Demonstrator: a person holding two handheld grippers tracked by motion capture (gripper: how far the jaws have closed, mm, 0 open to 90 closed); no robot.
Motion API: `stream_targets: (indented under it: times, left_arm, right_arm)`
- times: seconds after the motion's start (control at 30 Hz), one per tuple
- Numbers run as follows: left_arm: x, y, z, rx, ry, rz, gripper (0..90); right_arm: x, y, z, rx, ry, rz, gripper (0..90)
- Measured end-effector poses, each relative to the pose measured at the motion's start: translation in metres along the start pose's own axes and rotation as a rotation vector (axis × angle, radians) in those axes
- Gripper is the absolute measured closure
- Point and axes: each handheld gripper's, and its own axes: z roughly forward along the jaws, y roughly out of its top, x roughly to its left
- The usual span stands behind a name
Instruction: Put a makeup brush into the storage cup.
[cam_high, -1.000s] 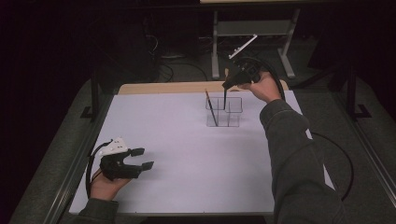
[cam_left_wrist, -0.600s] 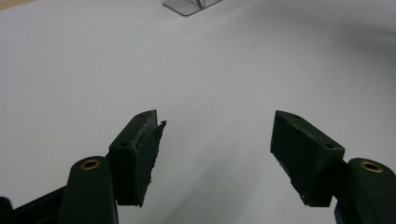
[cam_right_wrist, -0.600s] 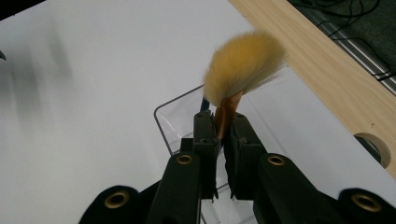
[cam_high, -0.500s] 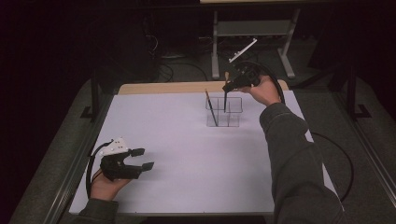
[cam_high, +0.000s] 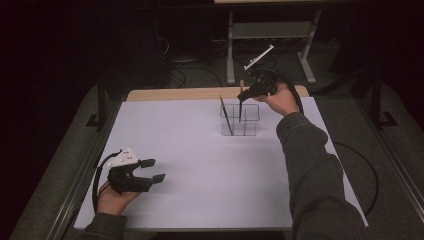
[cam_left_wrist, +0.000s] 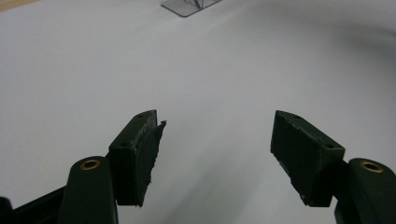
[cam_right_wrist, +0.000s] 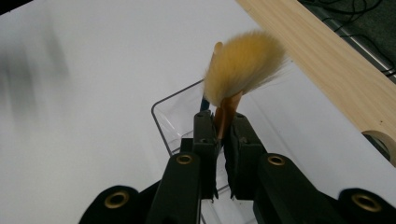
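A clear plastic organiser (cam_high: 240, 120) with several compartments stands at the back of the white table (cam_high: 200, 165). One dark-handled brush (cam_high: 225, 114) leans in its left compartment. My right gripper (cam_high: 244, 95) hovers above the organiser, shut on a second brush (cam_high: 240, 107) that hangs upright with its handle inside a back compartment. In the right gripper view the brush's fluffy yellow bristle head (cam_right_wrist: 243, 65) stands above the jaws, over the organiser's rim (cam_right_wrist: 161, 105). My left gripper (cam_high: 156, 170) rests near the table's front left, open, nothing between its fingers (cam_left_wrist: 137, 154).
A wooden strip (cam_high: 200, 93) runs along the table's far edge. Behind it stand a metal frame (cam_high: 270, 35) and cables on the dark floor. A black cable (cam_high: 360, 170) trails right of the table.
The right gripper has shifted slightly with the brush above the organiser. The left gripper has stayed put.
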Motion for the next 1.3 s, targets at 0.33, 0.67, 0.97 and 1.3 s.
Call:
stream_targets:
  times: [0.33,0.67,0.97,1.3]
  left_arm:
    - [0.0,0.0,0.0,-0.006,0.006,0.001,31.9]
    - [0.0,0.0,0.001,-0.013,0.005,0.01,31.9]
    - [-0.001,0.0,0.002,-0.001,-0.001,0.006,31.9]
    - [-0.001,-0.001,0.003,0.003,0.0,0.011,31.9]
  right_arm:
    - [-0.001,-0.006,0.007,0.001,0.009,0.017,82.5]
    - [-0.001,-0.01,0.013,0.004,0.007,0.025,82.5]
    - [-0.003,-0.018,0.018,0.01,0.007,0.044,82.6]
    - [-0.003,-0.022,0.021,0.005,0.007,0.053,82.5]
